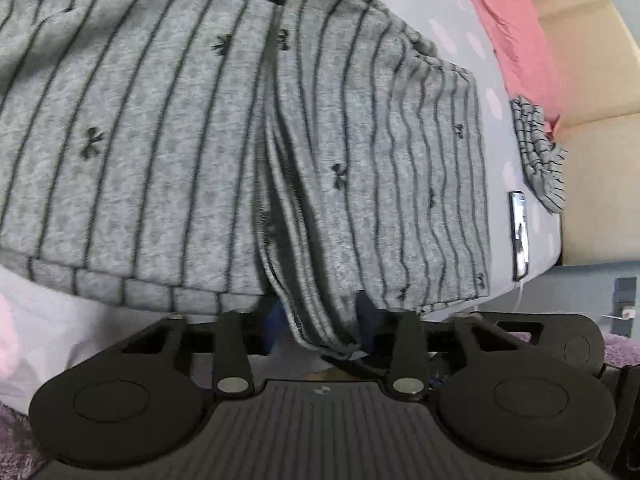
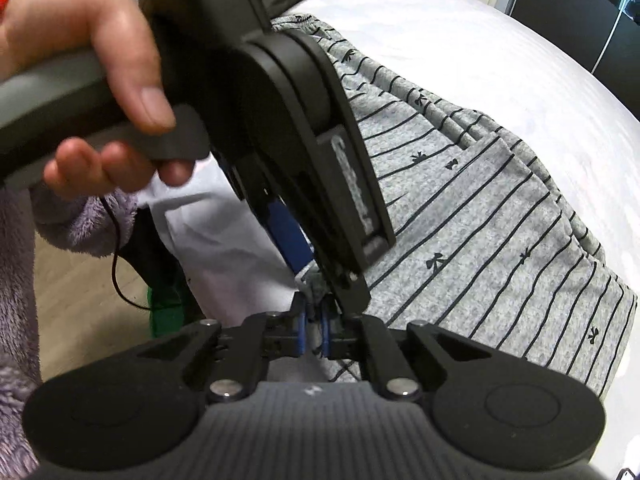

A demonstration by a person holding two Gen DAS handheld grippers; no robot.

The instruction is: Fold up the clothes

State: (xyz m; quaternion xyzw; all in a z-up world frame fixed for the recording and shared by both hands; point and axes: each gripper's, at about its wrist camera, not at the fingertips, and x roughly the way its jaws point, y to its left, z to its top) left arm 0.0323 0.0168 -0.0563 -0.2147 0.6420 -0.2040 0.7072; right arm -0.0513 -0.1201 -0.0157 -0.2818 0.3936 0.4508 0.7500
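A grey garment with thin dark stripes and small bow prints (image 1: pixel 160 120) lies spread over the bed and fills most of the left wrist view. My left gripper (image 1: pixel 322 320) is shut on a bunched fold of its near edge, which hangs between the blue fingers. In the right wrist view the same garment (image 2: pixel 480 220) stretches away to the right. My right gripper (image 2: pixel 314 332) is shut on a thin bit of its edge, the blue pads (image 2: pixel 303 332) almost touching. The left gripper's black housing (image 2: pixel 280 100) hangs directly above, held by a hand (image 2: pixel 80 32).
A phone (image 1: pixel 519 236) with a cable lies at the bed's edge. Beyond it are a second striped garment (image 1: pixel 540 152) and a pink blanket (image 1: pixel 516 32). White bedsheet (image 2: pixel 480 40) lies past the garment. Wooden floor (image 2: pixel 80 300) and a fleecy purple sleeve (image 2: pixel 16 320) are at the left.
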